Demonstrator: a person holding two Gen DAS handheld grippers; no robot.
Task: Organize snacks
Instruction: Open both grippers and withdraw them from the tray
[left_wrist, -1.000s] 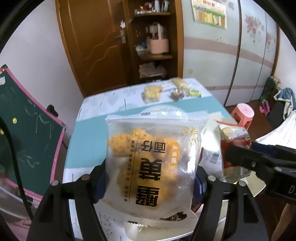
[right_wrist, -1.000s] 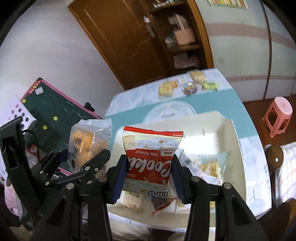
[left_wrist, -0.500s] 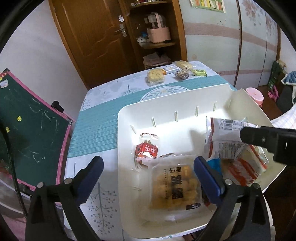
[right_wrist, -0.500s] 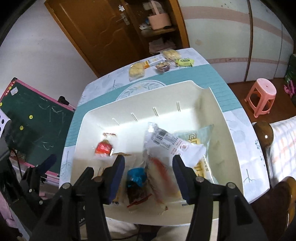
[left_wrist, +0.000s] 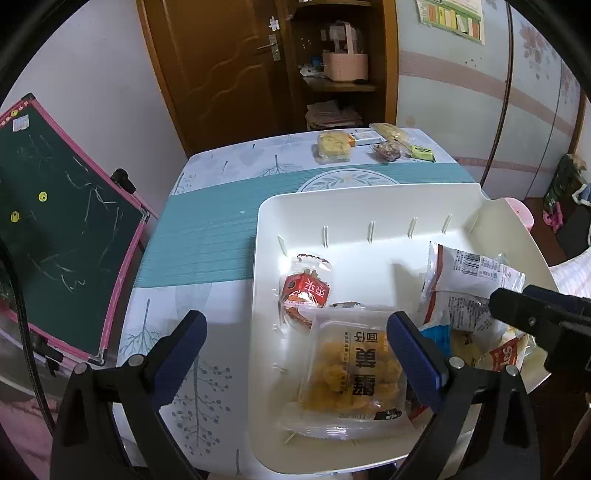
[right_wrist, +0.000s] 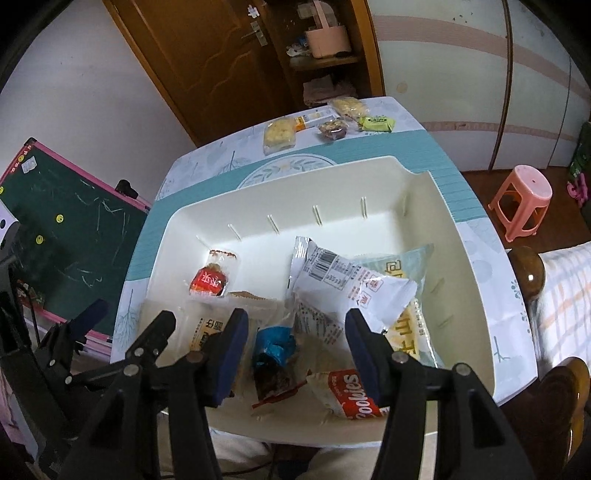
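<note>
We've got both grippers spread wide and empty: left gripper (left_wrist: 295, 332), right gripper (right_wrist: 295, 332). Crinkly plastic snack packs sit piled in the smooth white rectangular tray (right_wrist: 472, 266), including the clear pastry bag (left_wrist: 354, 373) and glossy cookie pack (right_wrist: 351, 395).

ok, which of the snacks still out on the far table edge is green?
The small green packet, rightmost of that far group; the other packs there are yellow, orange or dark brown.
</note>
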